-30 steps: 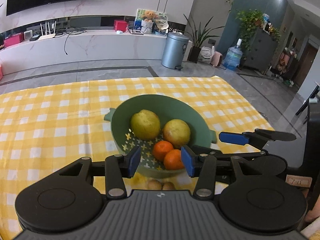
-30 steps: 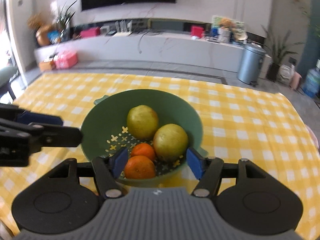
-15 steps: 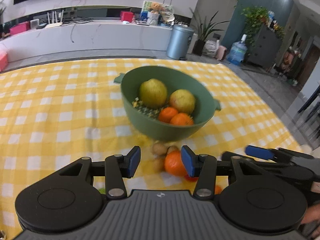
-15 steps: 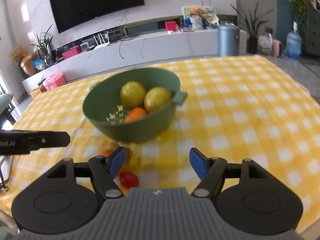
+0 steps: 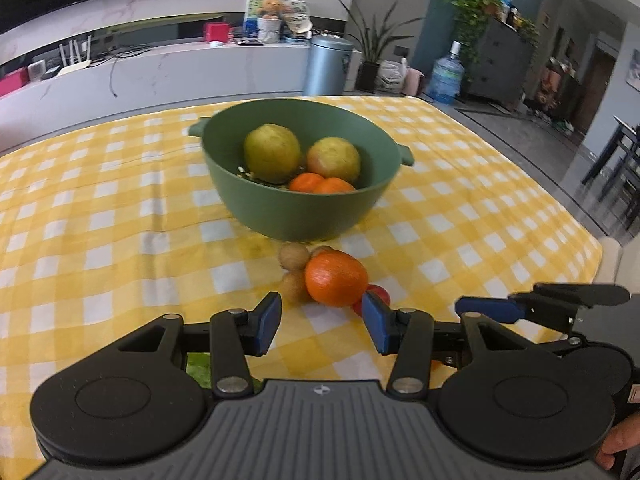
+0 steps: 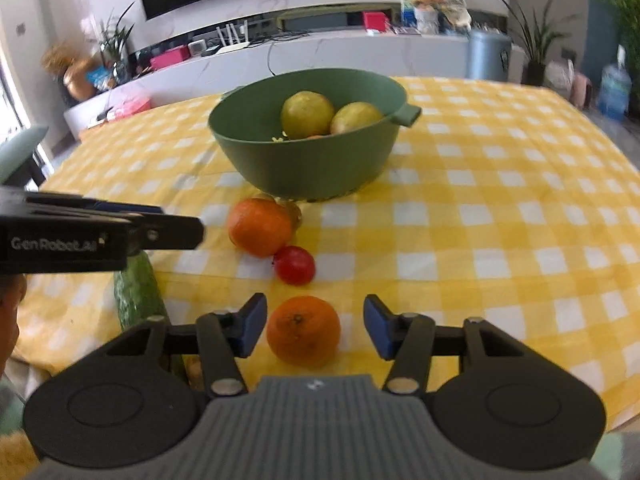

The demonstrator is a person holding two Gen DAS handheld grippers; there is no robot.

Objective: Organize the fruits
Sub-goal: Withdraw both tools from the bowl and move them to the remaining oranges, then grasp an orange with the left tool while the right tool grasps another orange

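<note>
1. The left gripper (image 5: 320,322) has its fingers apart, with nothing between them, just short of an orange (image 5: 336,278) near the bench's front edge.
2. The green bowl (image 6: 308,160) at mid-bench holds pears and tangerines.
3. The right gripper (image 6: 314,326) has its fingers closing around a tangerine (image 6: 303,330), not yet touching it.

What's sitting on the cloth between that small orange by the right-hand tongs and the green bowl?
In the right wrist view, a red tomato lies just beyond the small orange, then a bigger orange right before the green bowl.
</note>
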